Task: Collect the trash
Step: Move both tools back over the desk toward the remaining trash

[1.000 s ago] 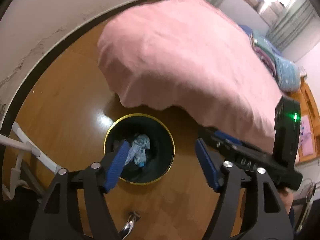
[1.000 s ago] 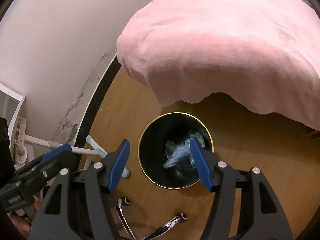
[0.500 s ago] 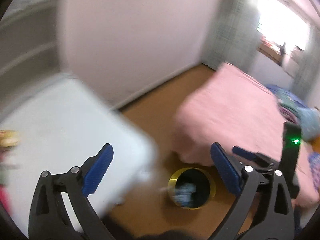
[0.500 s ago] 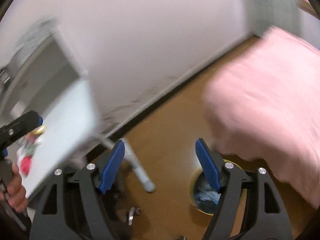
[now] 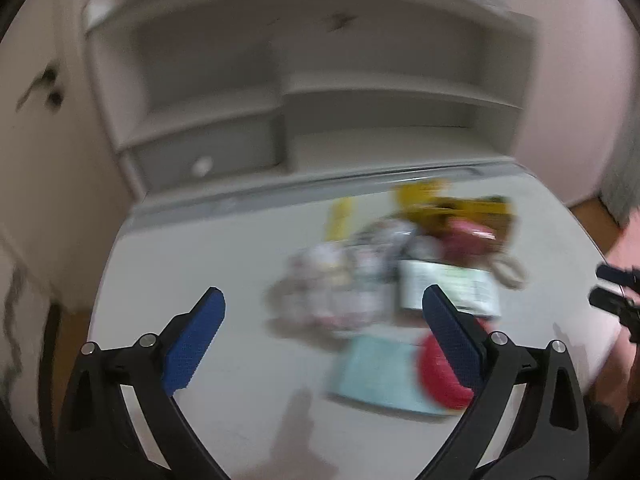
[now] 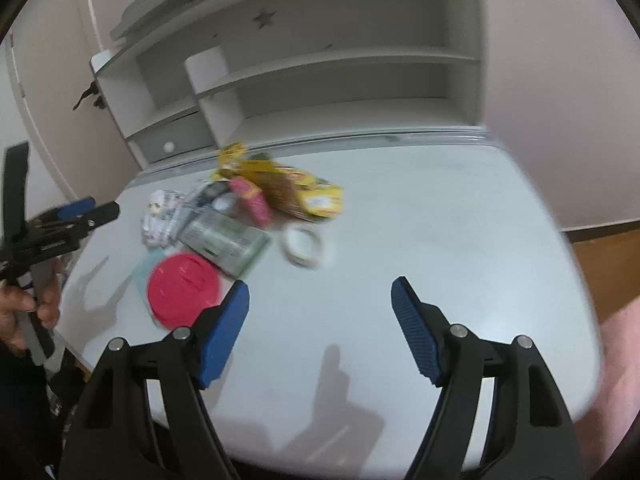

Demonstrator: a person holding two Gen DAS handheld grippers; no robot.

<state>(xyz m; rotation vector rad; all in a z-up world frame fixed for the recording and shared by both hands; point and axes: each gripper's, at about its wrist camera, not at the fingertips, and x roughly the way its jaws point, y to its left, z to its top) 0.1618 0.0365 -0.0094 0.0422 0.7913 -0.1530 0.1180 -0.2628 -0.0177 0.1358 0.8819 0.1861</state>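
A heap of trash lies on the white desk (image 6: pixel 420 208): a yellow wrapper (image 6: pixel 308 192), a pink tube (image 6: pixel 256 204), a crumpled white wrapper (image 6: pixel 160 216), a green packet (image 6: pixel 224 242), a red round lid (image 6: pixel 182 290), a pale blue sheet (image 5: pixel 376 372) and a white tape ring (image 6: pixel 304 246). My right gripper (image 6: pixel 320 290) hangs open above bare desk to the right of the lid, nothing between its fingers. My left gripper (image 5: pixel 323 304) is open wide and empty, with the blurred heap (image 5: pixel 360 276) beyond it. It also shows at the desk's left edge (image 6: pixel 72 216), held by a hand (image 6: pixel 24 312).
A white shelf unit (image 6: pixel 320 80) with a small drawer (image 6: pixel 168 146) stands against the wall behind the desk. Wooden floor (image 6: pixel 600 264) and a pink bedspread (image 6: pixel 618 360) lie past the desk's right edge. The right gripper (image 5: pixel 616 292) shows at the right rim of the left wrist view.
Both grippers swung up and away from the black bin on the floor beside the pink bed to the white desk with the trash heap. Their jaws stand wider than before.
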